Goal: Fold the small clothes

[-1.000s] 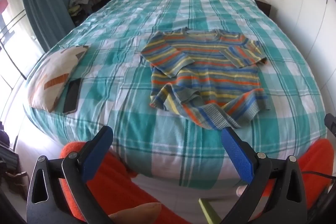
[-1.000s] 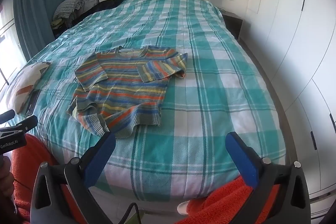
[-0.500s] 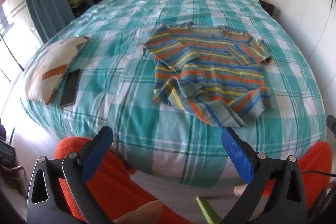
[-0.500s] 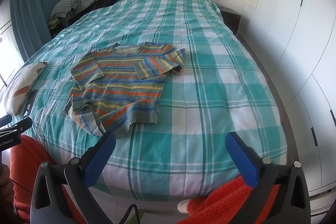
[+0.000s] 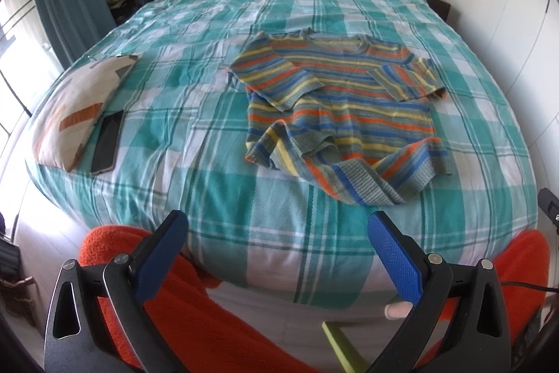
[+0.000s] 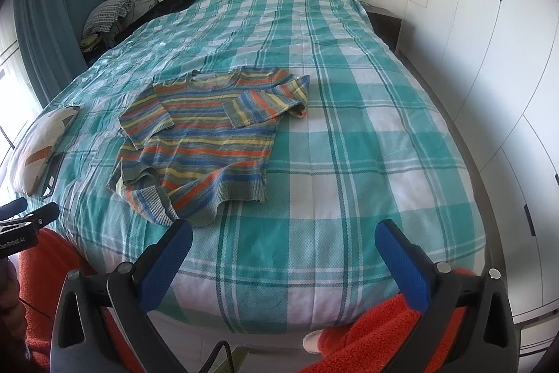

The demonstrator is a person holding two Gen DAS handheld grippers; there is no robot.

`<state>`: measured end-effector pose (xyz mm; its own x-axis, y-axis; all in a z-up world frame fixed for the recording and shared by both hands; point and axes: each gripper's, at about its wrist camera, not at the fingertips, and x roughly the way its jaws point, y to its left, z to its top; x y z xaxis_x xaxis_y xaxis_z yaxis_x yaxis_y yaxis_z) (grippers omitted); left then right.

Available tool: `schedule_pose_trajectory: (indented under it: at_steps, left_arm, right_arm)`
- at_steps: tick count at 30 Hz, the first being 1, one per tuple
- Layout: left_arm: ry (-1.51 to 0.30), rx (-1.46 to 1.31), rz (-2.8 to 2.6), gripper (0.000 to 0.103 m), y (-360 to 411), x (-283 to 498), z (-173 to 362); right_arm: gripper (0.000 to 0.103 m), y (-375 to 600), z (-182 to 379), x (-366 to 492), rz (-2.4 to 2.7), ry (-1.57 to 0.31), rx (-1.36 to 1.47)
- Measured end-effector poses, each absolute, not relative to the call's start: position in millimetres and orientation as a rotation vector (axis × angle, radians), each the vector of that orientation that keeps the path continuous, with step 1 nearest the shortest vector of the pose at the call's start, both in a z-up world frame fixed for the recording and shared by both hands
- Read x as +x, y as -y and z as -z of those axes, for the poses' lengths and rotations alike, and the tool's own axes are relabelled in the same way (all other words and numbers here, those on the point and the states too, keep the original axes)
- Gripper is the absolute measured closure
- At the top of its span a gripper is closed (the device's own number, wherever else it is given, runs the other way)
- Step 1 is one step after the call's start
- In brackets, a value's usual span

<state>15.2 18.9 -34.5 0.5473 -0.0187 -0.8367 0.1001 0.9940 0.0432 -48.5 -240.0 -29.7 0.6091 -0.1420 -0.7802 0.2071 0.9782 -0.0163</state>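
**One striped sweater waits on the bed, both grippers empty**

Left wrist view: the left gripper (image 5: 276, 233) hangs spread wide over the near edge of the bed (image 5: 216, 198), holding nothing. One striped sweater (image 5: 342, 114) lies in the middle of the bedspread, collar at the far side, both sleeves folded in across the chest, the near hem rumpled. That suggests a fold partly done, the gripper held back for its next grasp. At the left lie one pillow (image 5: 70, 114) and one phone (image 5: 106, 142) just beside it, well apart from the sweater.

Right wrist view: the right gripper (image 6: 283, 240) is likewise wide apart and empty at the near edge. The sweater (image 6: 209, 142) sits left of centre, its crumpled hem nearest the left finger (image 6: 167, 257). One wardrobe (image 6: 489, 65) lines the right wall.
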Motion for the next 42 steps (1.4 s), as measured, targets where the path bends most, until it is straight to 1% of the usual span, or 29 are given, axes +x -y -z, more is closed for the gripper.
schedule_pose_trajectory:
  at_steps: [7, 15, 22, 24, 27, 28, 29, 30, 31, 32, 33, 34, 35, 36, 37, 38, 40, 42]
  left_arm:
    - [-0.999, 0.073, 0.112, 0.000, -24, 21, 38]
    - [-0.989, 0.012, 0.228, 0.000, -38, 65, 41]
    - [-1.116, -0.147, 0.288, 0.001, -33, 135, 90]
    - [-1.138, -0.142, 0.284, 0.001, -27, 151, 107]
    - [-1.173, -0.113, 0.273, 0.006, -16, 169, 129]
    - [-1.179, -0.108, 0.275, 0.015, -12, 174, 135]
    - [-1.198, -0.099, 0.270, 0.027, -8, 179, 142]
    - [-1.217, -0.105, 0.271, 0.034, -5, 184, 147]
    - [-1.228, -0.115, 0.274, 0.048, -5, 187, 151]
    - [-1.237, -0.129, 0.278, 0.067, -3, 191, 155]
    - [-1.241, -0.139, 0.285, 0.081, -3, 192, 157]
    - [-1.246, -0.155, 0.296, 0.099, -2, 194, 160]
    - [-1.240, -0.168, 0.303, 0.100, -5, 193, 160]
    - [-1.228, -0.184, 0.310, 0.100, -10, 191, 157]
    - [-1.219, -0.199, 0.322, 0.101, -17, 186, 151]
    - [-1.211, -0.210, 0.331, 0.101, -25, 183, 145]
    - [-1.169, -0.236, 0.365, 0.101, -52, 163, 121]
    - [-1.145, -0.237, 0.400, 0.101, -79, 141, 99]
  right_arm:
    - [0.000, 233, 39, -48, 0.161, -0.918, 0.079]
    - [0.000, 236, 39, -47, 0.168, -0.909, 0.078]
    - [0.000, 250, 46, -41, 0.146, -0.881, 0.064]
    - [0.000, 261, 52, -34, 0.115, -0.864, 0.083]
    - [0.000, 283, 72, -15, 0.080, -0.851, 0.151]
    - [0.000, 289, 83, -3, 0.061, -0.869, 0.174]
    - [0.000, 295, 97, 11, 0.026, -0.904, 0.211]
    - [0.000, 297, 107, 20, -0.013, -0.926, 0.251]
    - [0.001, 300, 121, 32, -0.070, -0.949, 0.313]
    - [0.002, 302, 134, 44, -0.126, -0.964, 0.385]
    - [0.005, 302, 148, 55, -0.182, -0.972, 0.453]
    - [0.007, 302, 159, 65, -0.216, -0.975, 0.497]
    - [0.015, 302, 171, 76, -0.233, -0.978, 0.537]
    - [0.041, 302, 180, 85, -0.250, -0.979, 0.574]
    - [0.062, 303, 189, 92, -0.280, -0.980, 0.615]
    - [0.098, 303, 194, 96, -0.289, -0.991, 0.649]
    - [0.098, 307, 179, 85, -0.281, -0.965, 0.680]
    - [0.099, 305, 153, 65, -0.336, -0.942, 0.660]
